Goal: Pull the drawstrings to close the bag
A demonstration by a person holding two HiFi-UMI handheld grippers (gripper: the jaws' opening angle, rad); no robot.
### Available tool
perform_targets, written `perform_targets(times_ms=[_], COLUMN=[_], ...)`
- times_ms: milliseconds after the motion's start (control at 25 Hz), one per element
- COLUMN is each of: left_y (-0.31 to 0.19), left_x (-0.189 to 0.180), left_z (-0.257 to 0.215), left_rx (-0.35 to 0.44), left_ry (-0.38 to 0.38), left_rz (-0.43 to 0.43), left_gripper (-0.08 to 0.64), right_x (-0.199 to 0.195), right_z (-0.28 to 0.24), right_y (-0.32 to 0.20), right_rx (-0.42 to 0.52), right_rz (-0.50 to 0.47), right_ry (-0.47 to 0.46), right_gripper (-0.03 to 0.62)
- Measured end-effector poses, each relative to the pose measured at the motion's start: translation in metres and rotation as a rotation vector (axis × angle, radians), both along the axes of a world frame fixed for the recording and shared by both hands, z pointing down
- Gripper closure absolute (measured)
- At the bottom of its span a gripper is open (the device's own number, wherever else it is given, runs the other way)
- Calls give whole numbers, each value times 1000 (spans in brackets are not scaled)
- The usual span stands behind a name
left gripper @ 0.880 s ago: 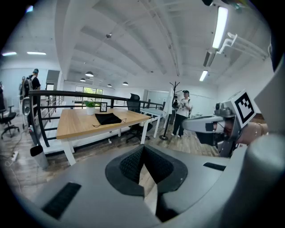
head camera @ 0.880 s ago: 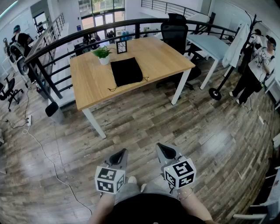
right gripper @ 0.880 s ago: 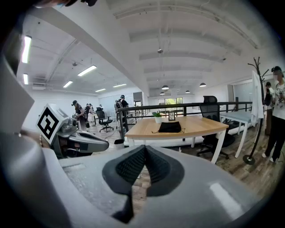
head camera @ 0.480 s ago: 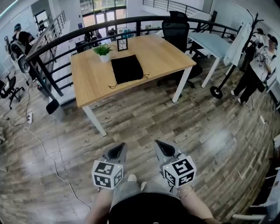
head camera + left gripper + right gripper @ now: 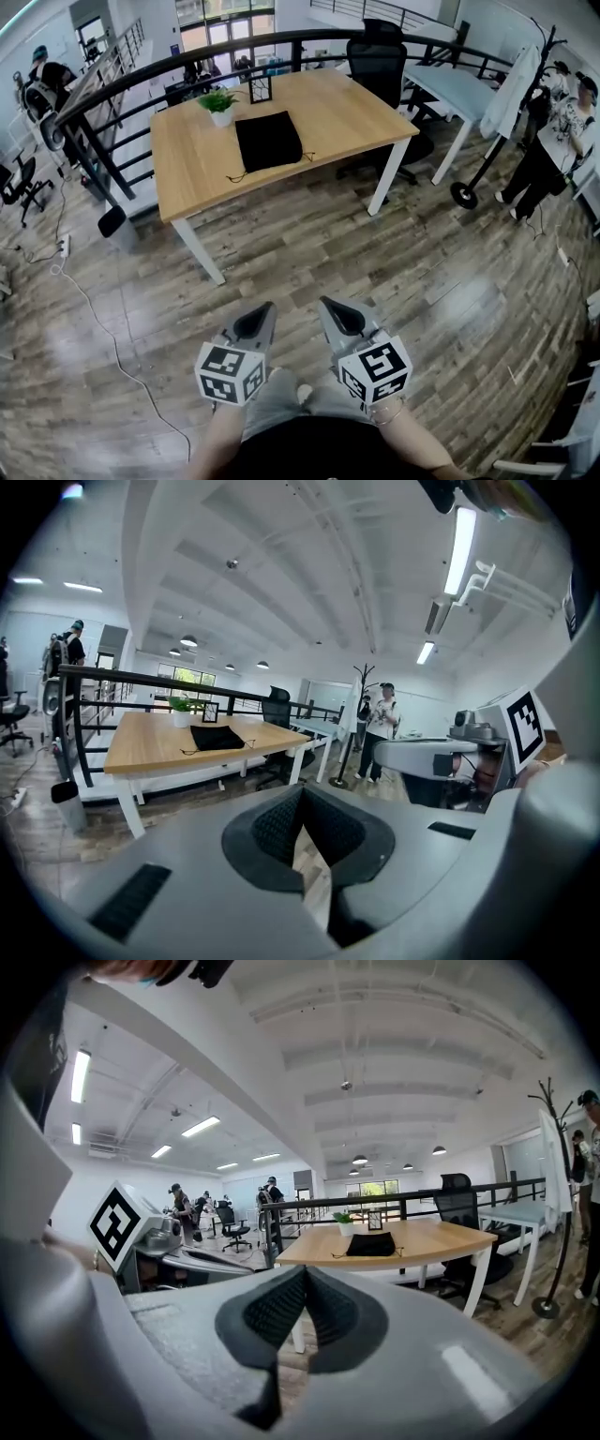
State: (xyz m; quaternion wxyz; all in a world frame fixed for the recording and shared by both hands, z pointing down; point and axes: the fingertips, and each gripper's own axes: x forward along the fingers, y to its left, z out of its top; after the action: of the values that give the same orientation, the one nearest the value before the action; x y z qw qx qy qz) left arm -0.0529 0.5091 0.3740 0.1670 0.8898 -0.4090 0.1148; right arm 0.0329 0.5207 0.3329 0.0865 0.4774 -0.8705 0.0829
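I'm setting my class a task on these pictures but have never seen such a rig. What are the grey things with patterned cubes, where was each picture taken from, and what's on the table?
There is no robot here. A person holds a grasping tool in each hand, the left tool and the right tool. The patterned cubes are part of the tools. One picture comes from a camera on the person's head, looking down. The other two come from cameras riding on each tool, looking along its jaws. Both tools are shut and hold nothing. The person stands on the floor, away from the table. On the table are a flat black bag with thin drawstrings, a potted plant and a small frame.
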Motion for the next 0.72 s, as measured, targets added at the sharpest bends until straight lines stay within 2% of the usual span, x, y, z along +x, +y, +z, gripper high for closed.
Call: perform_targets(times_ms=[160, 280, 480, 720], left_y=[8, -1, -47, -128], left_x=[16, 23, 23, 9], left_z=[14, 20, 28, 32], left_rx=[-40, -45, -69, -86], left_ry=[-19, -42, 2, 46], left_rz=[39, 59, 67, 44], left_gripper=[546, 546, 546, 546], right_x=[-6, 1, 13, 1], right_z=[14, 26, 35, 33], right_y=[13, 5, -48, -137], right_rx=[-17, -41, -50, -45], right_rz=[-44, -26, 35, 23], right_ry=[-3, -4, -10, 7], right_gripper=[594, 593, 593, 594])
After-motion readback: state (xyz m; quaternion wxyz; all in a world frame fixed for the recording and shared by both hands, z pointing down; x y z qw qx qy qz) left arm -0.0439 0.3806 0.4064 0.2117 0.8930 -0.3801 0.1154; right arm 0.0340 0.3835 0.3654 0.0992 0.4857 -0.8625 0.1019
